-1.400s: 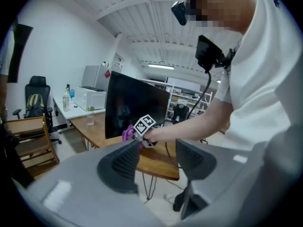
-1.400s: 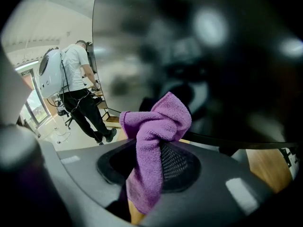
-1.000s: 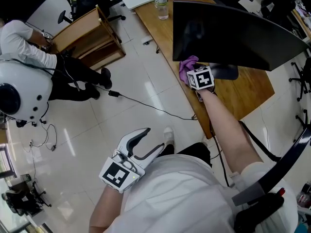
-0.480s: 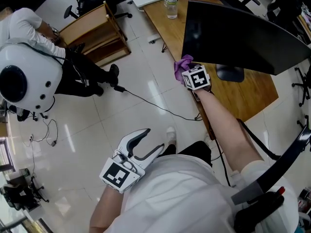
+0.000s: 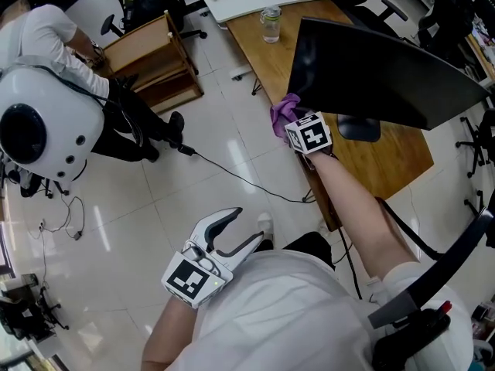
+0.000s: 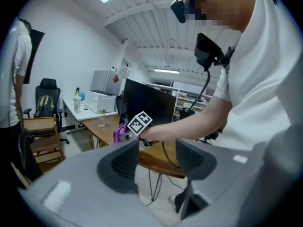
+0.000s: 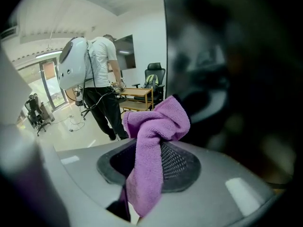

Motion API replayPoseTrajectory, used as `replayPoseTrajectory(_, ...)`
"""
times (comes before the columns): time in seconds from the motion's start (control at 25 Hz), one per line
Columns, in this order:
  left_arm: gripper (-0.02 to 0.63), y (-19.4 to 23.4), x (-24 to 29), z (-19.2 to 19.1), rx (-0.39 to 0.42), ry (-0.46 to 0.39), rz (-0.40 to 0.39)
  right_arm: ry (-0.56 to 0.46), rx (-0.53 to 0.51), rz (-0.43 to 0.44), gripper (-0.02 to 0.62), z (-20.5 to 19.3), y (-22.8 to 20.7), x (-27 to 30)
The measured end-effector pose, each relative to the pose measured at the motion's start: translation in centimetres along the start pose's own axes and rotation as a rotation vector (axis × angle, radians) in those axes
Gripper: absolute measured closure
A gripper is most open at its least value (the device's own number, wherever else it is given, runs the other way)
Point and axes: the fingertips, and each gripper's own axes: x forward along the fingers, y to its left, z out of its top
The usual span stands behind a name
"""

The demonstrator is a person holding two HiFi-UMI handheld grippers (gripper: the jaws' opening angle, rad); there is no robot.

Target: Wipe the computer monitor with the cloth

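Observation:
A black monitor (image 5: 371, 64) stands tilted on the wooden desk (image 5: 390, 157). My right gripper (image 5: 291, 120) is shut on a purple cloth (image 5: 281, 111) at the screen's lower left corner. In the right gripper view the cloth (image 7: 155, 141) bunches out between the jaws, beside the dark screen (image 7: 236, 79). My left gripper (image 5: 243, 226) hangs open and empty over the floor near my body. The left gripper view looks between its own parted jaws (image 6: 158, 157) to the monitor (image 6: 147, 105) and cloth (image 6: 119, 134) beyond.
A plastic bottle (image 5: 271, 23) stands at the desk's far end. A person in white (image 5: 46, 33) with a white domed pack (image 5: 42, 126) stands at the left by a wooden cabinet (image 5: 151, 52). A black cable (image 5: 232, 176) runs across the tiled floor.
My right gripper has slid the cloth leftward along the monitor's lower edge to its left corner. The left gripper has kept its place.

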Motion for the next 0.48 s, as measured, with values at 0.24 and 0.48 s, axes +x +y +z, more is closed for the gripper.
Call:
replayPoseTrajectory(0.24,0.345,-0.6,1.1,0.6,0.013,-0.019,-0.036,-0.059,-0.039,0.009,0.465,3.6,0.2,-3.1)
replayPoseTrajectory(0.48,0.345,-0.8,1.5,1.2,0.049,-0.045,-0.056,-0.127,-0.066,0.02,0.465,8.3,0.8,-6.5)
